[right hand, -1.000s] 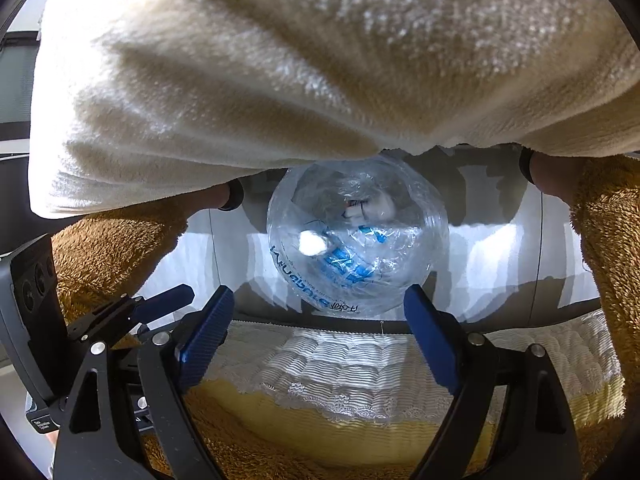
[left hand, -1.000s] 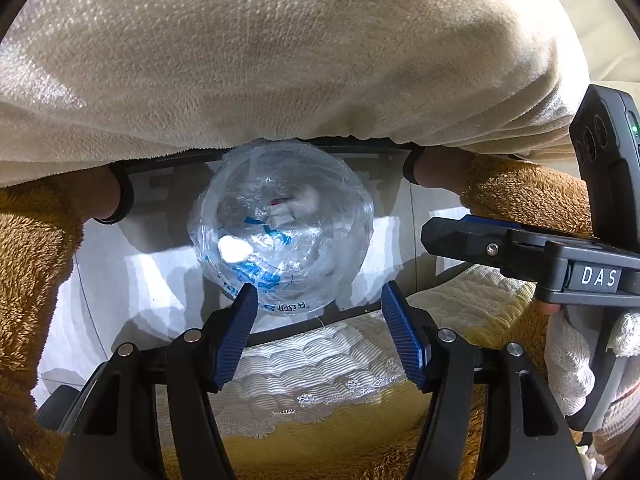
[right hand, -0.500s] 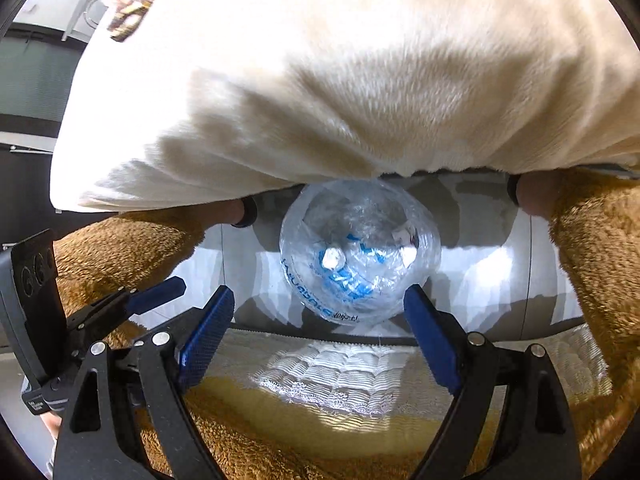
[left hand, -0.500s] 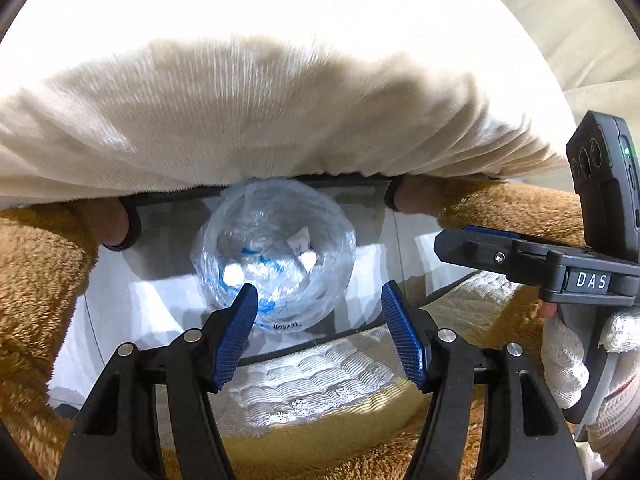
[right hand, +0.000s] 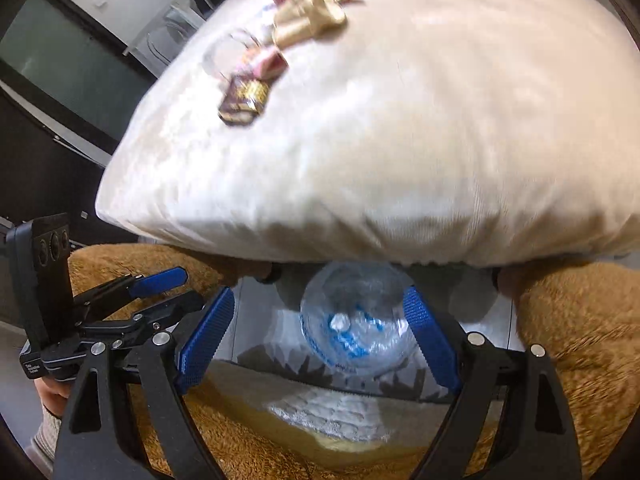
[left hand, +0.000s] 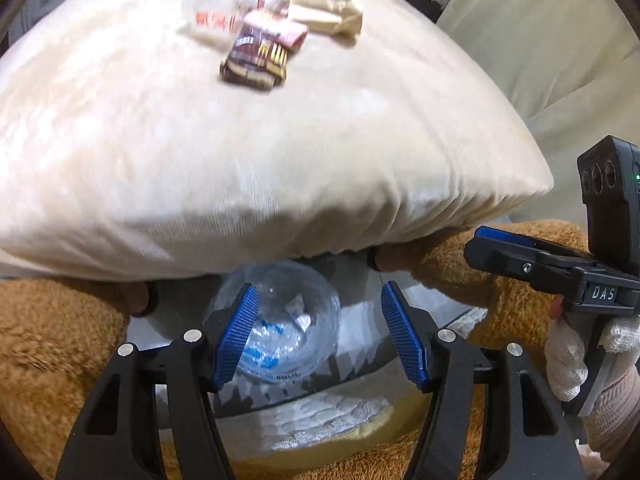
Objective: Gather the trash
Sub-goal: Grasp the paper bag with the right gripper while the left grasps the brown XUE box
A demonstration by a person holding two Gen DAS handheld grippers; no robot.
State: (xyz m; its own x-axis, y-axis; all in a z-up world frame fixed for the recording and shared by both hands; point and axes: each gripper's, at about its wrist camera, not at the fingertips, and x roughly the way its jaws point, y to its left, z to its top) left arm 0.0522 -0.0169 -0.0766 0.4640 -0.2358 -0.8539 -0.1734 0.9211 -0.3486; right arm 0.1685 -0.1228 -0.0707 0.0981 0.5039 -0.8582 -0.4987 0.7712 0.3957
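Wrappers [left hand: 256, 54] now show atop the cream cushion [left hand: 280, 152], hidden a second ago. Left hand-held gripper [left hand: 316, 336] and right hand-held gripper [right hand: 318, 344] hang open, empty, above the lined bin [right hand: 360, 320] below the cushion.

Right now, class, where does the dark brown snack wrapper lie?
In both wrist views the dark brown snack wrapper lies atop the cream cushion, nearest of the litter pile.

We've got the big cream cushion [left hand: 280, 152] blocking the whole upper field, wrappers [left hand: 260, 52] piled on top; beneath it, only a narrow gap opens toward the clear bag [left hand: 288, 320], fuzzy brown legs [right hand: 580, 320] crowding both sides.
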